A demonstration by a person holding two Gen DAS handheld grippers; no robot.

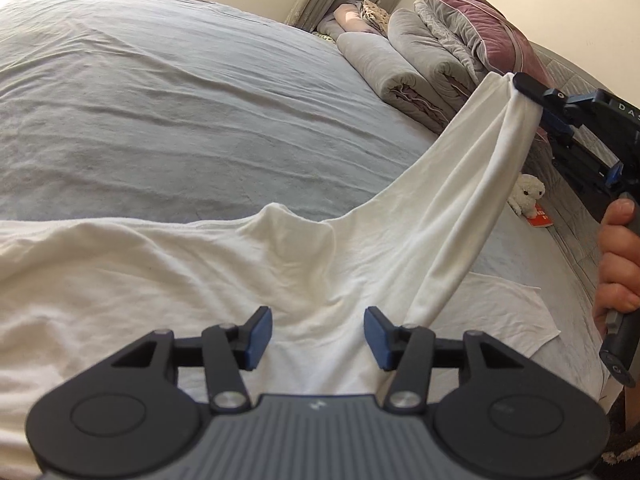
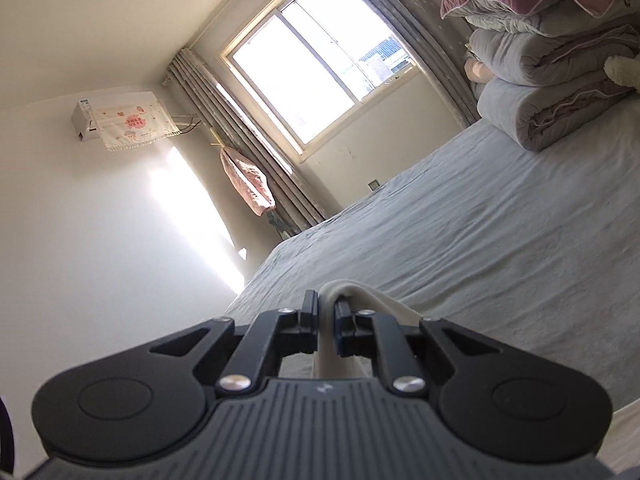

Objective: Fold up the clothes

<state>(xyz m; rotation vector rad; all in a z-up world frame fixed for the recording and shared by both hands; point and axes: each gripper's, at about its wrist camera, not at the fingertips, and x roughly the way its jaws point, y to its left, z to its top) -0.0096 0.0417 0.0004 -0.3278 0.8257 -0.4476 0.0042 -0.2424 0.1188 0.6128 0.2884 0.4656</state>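
Observation:
A white garment (image 1: 168, 276) lies spread over the near part of the grey bed sheet (image 1: 160, 100). My left gripper (image 1: 318, 338) hovers open just above it, blue pads apart with only cloth beneath them. One end of the garment is drawn up to the right in a taut band, where my right gripper (image 1: 516, 80) is shut on it, held by a hand (image 1: 618, 264). In the right wrist view the right gripper (image 2: 326, 312) pinches a fold of the white garment (image 2: 352, 292), which drapes over the right finger.
Rolled grey quilts (image 1: 404, 64) and a pink pillow (image 1: 484, 24) are stacked at the head of the bed. A small white plush toy (image 1: 528, 194) and a red item (image 1: 542, 218) lie at the bed's right edge. A window (image 2: 320, 60), curtains and a wall air conditioner (image 2: 120, 120) stand beyond the bed.

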